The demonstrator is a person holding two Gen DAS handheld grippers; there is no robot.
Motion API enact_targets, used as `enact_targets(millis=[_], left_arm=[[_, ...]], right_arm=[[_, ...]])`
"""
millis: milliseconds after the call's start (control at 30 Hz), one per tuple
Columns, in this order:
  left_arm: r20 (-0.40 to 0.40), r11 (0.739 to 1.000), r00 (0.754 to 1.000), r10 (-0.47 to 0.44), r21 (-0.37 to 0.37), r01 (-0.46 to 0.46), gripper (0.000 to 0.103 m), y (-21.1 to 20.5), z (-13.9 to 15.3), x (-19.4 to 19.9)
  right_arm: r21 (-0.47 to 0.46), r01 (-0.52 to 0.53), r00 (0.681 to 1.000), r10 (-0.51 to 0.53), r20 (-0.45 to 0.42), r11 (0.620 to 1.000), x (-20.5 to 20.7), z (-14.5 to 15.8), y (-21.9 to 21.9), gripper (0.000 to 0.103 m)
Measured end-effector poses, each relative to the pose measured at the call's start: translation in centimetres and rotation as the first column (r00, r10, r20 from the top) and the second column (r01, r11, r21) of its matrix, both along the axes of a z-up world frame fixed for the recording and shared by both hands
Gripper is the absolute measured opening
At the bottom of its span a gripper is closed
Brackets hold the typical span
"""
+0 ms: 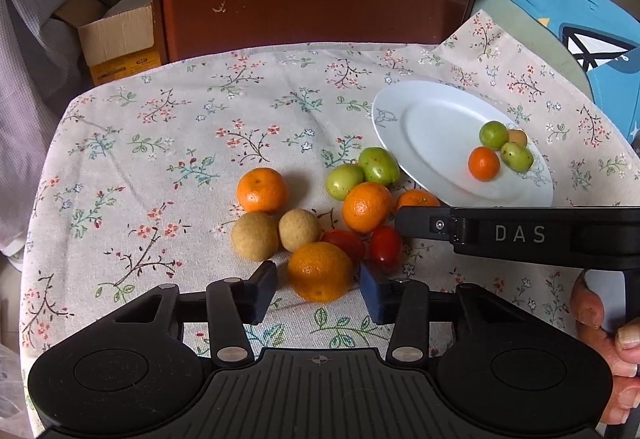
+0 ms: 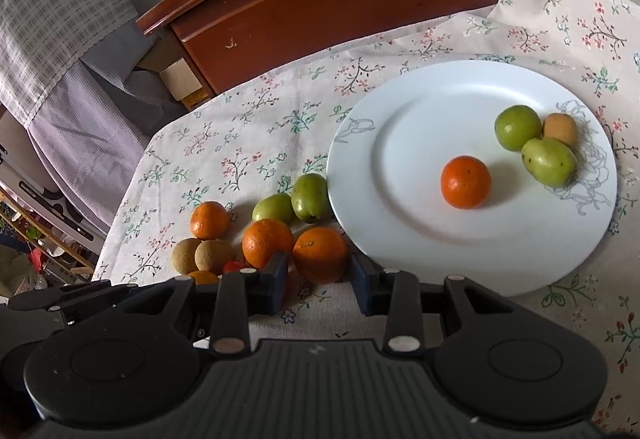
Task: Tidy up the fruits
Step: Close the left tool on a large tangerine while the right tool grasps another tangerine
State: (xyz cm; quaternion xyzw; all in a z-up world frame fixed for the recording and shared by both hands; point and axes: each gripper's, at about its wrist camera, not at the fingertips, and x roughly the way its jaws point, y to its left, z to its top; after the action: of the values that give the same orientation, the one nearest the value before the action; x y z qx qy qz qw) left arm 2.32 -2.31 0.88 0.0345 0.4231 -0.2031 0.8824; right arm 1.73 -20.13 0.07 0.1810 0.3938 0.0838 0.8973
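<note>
In the left-wrist view, my left gripper sits low in the frame with a tangerine between its pads; the right pad touches the peel, but a sliver of cloth shows beside the left one, so I judge the grasp close to seated and cannot call it firm. Just above lie two brown longans, two cherry tomatoes, more tangerines and two green fruits on the floral tablecloth.

Moving right, my right gripper in its own view brackets another tangerine at lower centre; the pads stand narrow beside it, and I cannot tell whether they press.

Furthest right, the white plate already holds one tangerine, two green fruits and a longan.

The step in hand is picking up loose fruit. Next, I judge, each grip must be firm, then lift clear of neighbours and carry rightward to the plate.
</note>
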Motion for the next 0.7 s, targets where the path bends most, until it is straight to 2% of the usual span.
enact_targets(millis=[67, 133, 500, 700], left_arm=[[0.004, 1.0, 1.0, -0.002, 0.001, 0.002, 0.04, -0.1, 0.0, 0.0], [0.005, 1.0, 1.0, 0.0, -0.001, 0.0, 0.032, -0.1, 0.0, 0.0], [0.009, 0.999, 0.999, 0.032, -0.011, -0.031, 0.031, 0.2, 0.6, -0.1], [0.025, 0.998, 0.999, 0.048, -0.032, -0.047, 0.031, 0.6, 1.6, -0.3]], right_arm=[[-0.003, 0.001, 1.0, -0.001, 0.003, 1.0, 0.0, 0.0, 0.1, 0.036], [-0.011, 0.002, 1.0, -0.002, 0.004, 1.0, 0.0, 0.0, 0.1, 0.032], [0.0, -0.006, 1.0, 0.006, 0.003, 1.0, -0.3, 0.2, 0.0, 0.03], [0.006, -0.014, 0.999, 0.014, 0.033, 1.0, -0.8, 1.4, 0.0, 0.03]])
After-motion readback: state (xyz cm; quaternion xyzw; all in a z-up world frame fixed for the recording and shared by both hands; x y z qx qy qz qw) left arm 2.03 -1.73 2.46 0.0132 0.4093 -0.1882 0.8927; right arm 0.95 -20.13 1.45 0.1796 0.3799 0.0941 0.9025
